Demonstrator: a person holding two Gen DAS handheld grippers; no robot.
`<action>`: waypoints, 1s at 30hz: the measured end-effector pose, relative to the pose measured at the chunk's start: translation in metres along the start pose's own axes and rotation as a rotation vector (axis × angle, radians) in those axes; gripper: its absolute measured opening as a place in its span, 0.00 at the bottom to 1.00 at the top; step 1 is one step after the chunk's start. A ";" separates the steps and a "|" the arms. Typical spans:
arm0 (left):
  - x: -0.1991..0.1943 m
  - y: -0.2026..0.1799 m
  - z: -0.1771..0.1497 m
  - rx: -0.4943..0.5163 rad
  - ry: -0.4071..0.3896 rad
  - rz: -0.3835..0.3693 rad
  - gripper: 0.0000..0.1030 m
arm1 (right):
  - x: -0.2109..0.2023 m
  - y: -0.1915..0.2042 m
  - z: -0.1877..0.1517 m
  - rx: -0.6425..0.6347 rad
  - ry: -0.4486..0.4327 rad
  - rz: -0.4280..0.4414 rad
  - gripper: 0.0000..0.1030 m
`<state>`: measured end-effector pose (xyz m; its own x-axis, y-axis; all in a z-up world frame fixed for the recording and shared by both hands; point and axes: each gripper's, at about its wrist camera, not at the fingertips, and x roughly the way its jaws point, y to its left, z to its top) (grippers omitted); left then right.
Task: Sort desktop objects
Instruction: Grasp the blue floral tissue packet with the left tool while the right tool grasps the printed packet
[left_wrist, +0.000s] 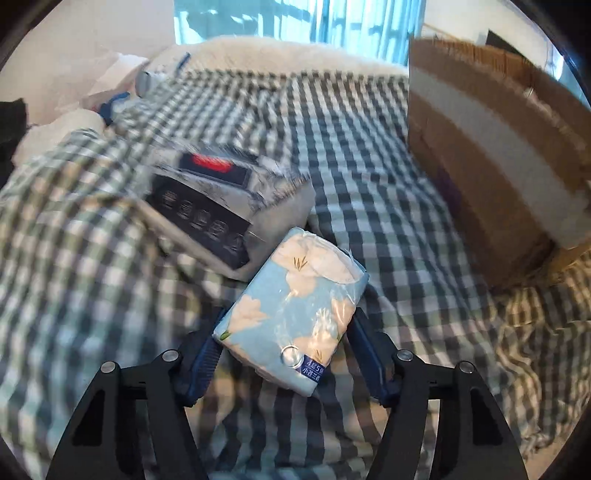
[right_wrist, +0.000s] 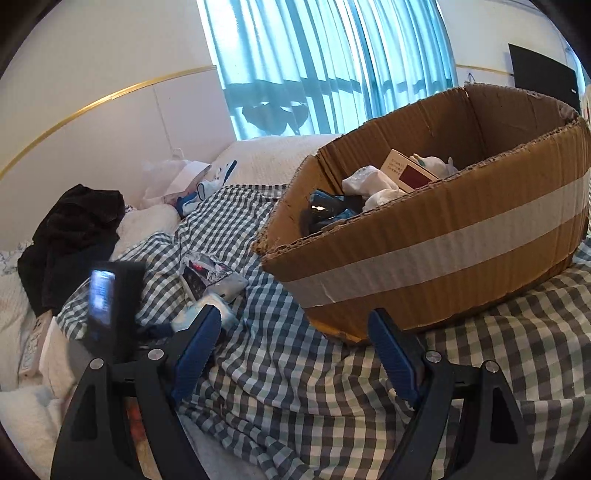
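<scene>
While the left gripper (left_wrist: 286, 325) points down at the bed, a small pack of tissues (left_wrist: 291, 310) in a light blue wrapper with white flowers lies between its blue pads (left_wrist: 201, 363); both pads appear to press on the sides of the pack, so the gripper grasps it, and the pack stands tilted over the checked blanket (left_wrist: 369, 192). Just beyond the pack, touching its far end, lies a flat packet (left_wrist: 218, 199) with a dark printed side and a red mark, on top of something pale grey. A cardboard box (left_wrist: 491, 155) with a white tape band stands on the blanket near the right edge of the bed as the left wrist view shows it. In the right wrist view the right gripper (right_wrist: 295, 350) hangs with its jaws wide apart and nothing between them, only the checked blanket (right_wrist: 295, 369) below. The cardboard box (right_wrist: 461, 240) is just beyond its right finger and holds a small carton (right_wrist: 406, 168), white cloth items (right_wrist: 369, 186) and a dark shiny object (right_wrist: 325, 210). A black garment (right_wrist: 70, 236) lies toward the left edge of the bed, and light blue curtains (right_wrist: 325, 62) hang behind
</scene>
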<state>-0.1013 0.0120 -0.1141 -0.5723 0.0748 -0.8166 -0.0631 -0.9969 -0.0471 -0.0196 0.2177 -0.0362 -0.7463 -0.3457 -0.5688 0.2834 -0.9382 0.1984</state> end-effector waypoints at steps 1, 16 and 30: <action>-0.010 0.001 -0.001 -0.006 -0.013 -0.002 0.65 | -0.001 0.002 0.000 -0.009 -0.001 0.005 0.80; -0.123 0.085 -0.004 -0.276 -0.177 0.070 0.66 | -0.006 0.073 0.004 -0.214 -0.006 0.131 0.80; -0.091 0.137 0.008 -0.387 -0.182 0.145 0.66 | 0.147 0.121 0.036 -0.277 0.172 0.188 0.80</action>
<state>-0.0647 -0.1310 -0.0420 -0.6895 -0.0973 -0.7177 0.3185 -0.9307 -0.1798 -0.1171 0.0531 -0.0675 -0.5599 -0.4826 -0.6735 0.5759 -0.8111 0.1024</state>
